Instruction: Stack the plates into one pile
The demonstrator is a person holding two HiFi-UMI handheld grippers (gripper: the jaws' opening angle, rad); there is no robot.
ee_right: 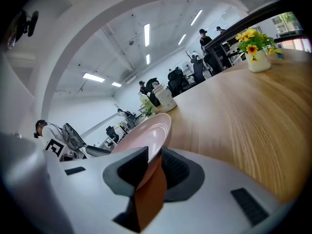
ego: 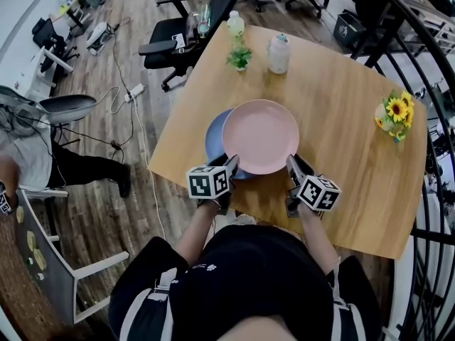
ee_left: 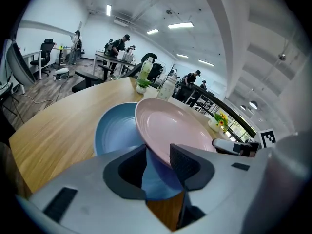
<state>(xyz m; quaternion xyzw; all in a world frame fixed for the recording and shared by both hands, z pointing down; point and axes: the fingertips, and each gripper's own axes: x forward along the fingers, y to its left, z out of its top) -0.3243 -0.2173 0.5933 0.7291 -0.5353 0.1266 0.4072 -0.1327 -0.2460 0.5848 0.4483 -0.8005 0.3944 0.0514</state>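
A pink plate [ego: 260,135] is held between both grippers over the near part of the wooden table [ego: 348,162]. It partly covers a blue plate [ego: 213,139] that lies flat on the table to its left. My left gripper [ego: 231,168] is shut on the pink plate's near-left rim, and my right gripper [ego: 291,166] is shut on its near-right rim. In the left gripper view the pink plate [ee_left: 170,126] tilts up above the blue plate [ee_left: 114,130], its rim between the left gripper [ee_left: 158,156] jaws. In the right gripper view the pink plate [ee_right: 146,133] has its edge in the right gripper [ee_right: 155,157].
At the table's far edge stand a small potted plant [ego: 239,57], a white jar [ego: 278,53] and a bottle [ego: 235,24]. A sunflower vase [ego: 393,114] sits at the right edge. Office chairs [ego: 170,45] stand beyond the table, with cables on the floor at left.
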